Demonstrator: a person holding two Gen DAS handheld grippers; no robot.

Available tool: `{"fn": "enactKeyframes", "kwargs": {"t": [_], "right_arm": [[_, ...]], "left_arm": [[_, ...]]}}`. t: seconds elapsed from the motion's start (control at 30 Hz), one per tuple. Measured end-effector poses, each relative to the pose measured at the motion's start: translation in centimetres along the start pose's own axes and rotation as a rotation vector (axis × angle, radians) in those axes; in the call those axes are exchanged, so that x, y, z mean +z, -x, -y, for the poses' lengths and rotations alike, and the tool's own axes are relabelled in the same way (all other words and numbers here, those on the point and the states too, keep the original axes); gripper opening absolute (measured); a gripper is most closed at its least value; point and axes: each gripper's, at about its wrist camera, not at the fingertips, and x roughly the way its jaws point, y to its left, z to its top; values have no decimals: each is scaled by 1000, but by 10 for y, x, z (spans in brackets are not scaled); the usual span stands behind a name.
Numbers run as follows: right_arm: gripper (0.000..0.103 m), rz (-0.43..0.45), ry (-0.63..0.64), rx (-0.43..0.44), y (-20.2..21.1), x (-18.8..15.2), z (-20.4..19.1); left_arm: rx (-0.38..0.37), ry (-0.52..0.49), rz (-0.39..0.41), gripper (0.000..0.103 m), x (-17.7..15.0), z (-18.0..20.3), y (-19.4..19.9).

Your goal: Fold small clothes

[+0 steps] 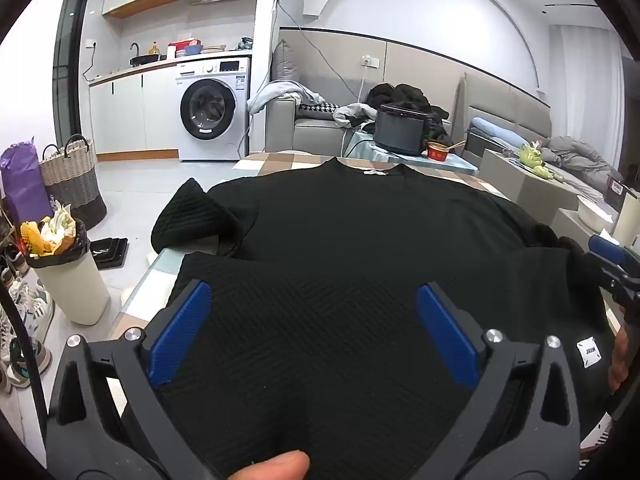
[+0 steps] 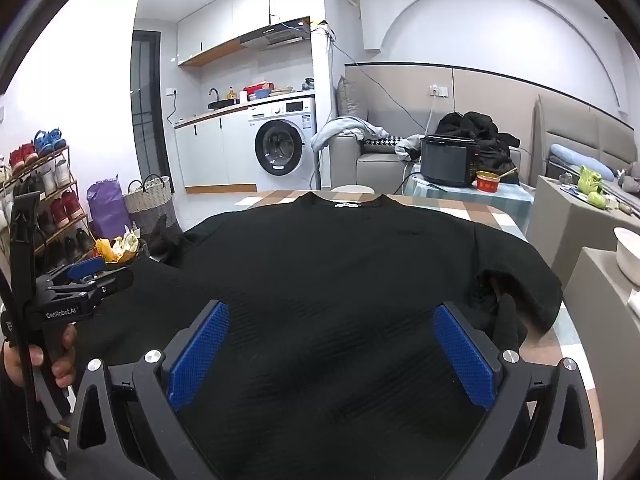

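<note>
A black knit sweater (image 1: pixel 360 232) lies flat on a checked table (image 1: pixel 272 160), collar at the far end with a white label. Its left sleeve is folded in a bunch at the table's left edge; the right sleeve (image 2: pixel 508 292) lies bunched at the right. My left gripper (image 1: pixel 312 304) is open above the sweater's near left hem, blue pads wide apart. My right gripper (image 2: pixel 330 328) is open above the near right hem. The sweater also fills the right wrist view (image 2: pixel 340 264). Each gripper shows at the edge of the other's view, the right one (image 1: pixel 616 264), the left one (image 2: pixel 84 276).
A bin (image 1: pixel 64 272) with rubbish and a woven basket (image 1: pixel 72 176) stand left of the table. A black cooker (image 1: pixel 402 128) and red bowl (image 1: pixel 438 151) sit on a side table beyond. Grey boxes (image 2: pixel 580 216) stand to the right. A shoe rack (image 2: pixel 44 200) stands far left.
</note>
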Motion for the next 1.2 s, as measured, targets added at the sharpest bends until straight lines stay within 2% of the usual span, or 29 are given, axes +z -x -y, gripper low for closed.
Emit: {"fn": "enactKeyframes", "kwargs": {"t": [0.17,0.57,0.77,1.2], "right_arm": [[103,-2,1,3,2,-1,0],[103,-17,-98,6,5,1,8],[103,-19,-134,-16,9,1,16],[103,-26,-144,-37,8,3,21]], "left_arm": [[5,-2,-3,102,0,-1,-1],[5,-7,-21,102,7,3,-9],[1,-6,-20,102,5,2,3],[1,-5,-23,102,5,-1,1]]}}
